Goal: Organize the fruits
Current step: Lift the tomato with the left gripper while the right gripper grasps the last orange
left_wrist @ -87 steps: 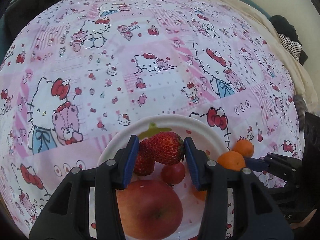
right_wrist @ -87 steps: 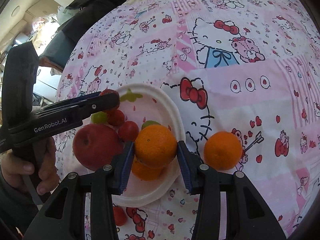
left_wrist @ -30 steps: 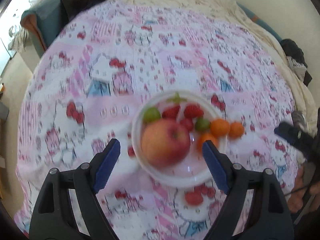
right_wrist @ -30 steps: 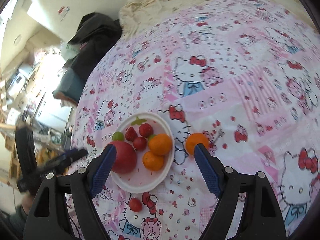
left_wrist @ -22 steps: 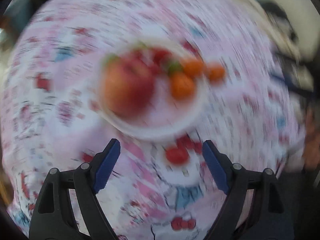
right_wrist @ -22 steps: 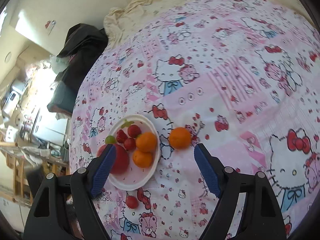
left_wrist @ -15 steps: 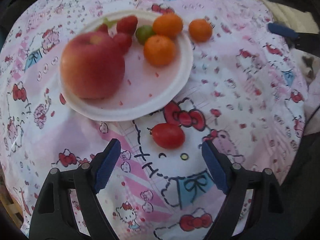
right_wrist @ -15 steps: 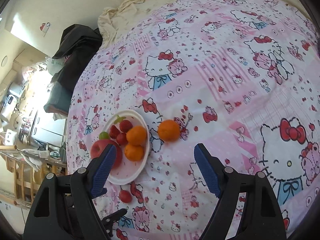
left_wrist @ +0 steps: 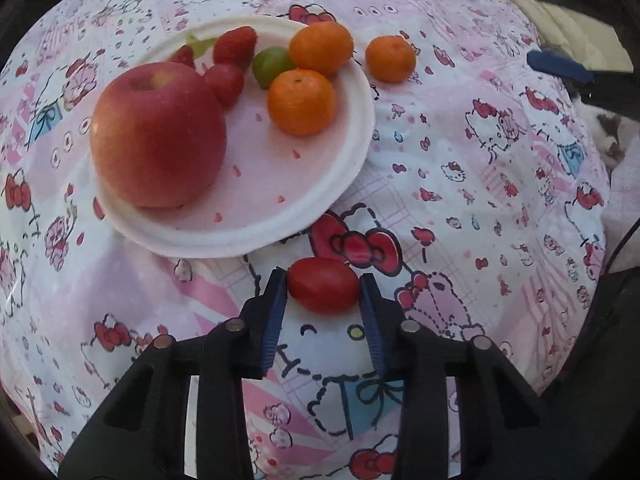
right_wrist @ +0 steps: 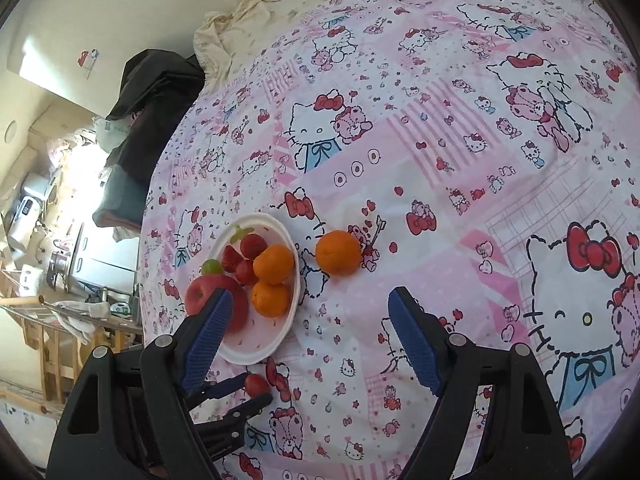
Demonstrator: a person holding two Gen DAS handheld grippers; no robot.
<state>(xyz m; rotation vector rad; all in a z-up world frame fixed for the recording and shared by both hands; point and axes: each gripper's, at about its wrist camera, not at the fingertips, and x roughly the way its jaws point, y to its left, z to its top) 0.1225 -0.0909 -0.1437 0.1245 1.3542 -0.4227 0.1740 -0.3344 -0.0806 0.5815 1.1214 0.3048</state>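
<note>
A small red tomato (left_wrist: 323,285) lies on the cartoon-cat bedsheet (left_wrist: 460,184), just below the rim of the white plate (left_wrist: 352,160). The left claw (left_wrist: 324,304) is closing on it, blue pads touching both of its sides. On the plate sit a big red apple (left_wrist: 158,134), two tangerines (left_wrist: 301,102), strawberries (left_wrist: 234,46) and a green fruit (left_wrist: 272,65). A third tangerine (right_wrist: 338,252) rests on the sheet just beside the plate. The right claw (right_wrist: 310,340) hangs above with its pads wide apart, gripping nothing.
</note>
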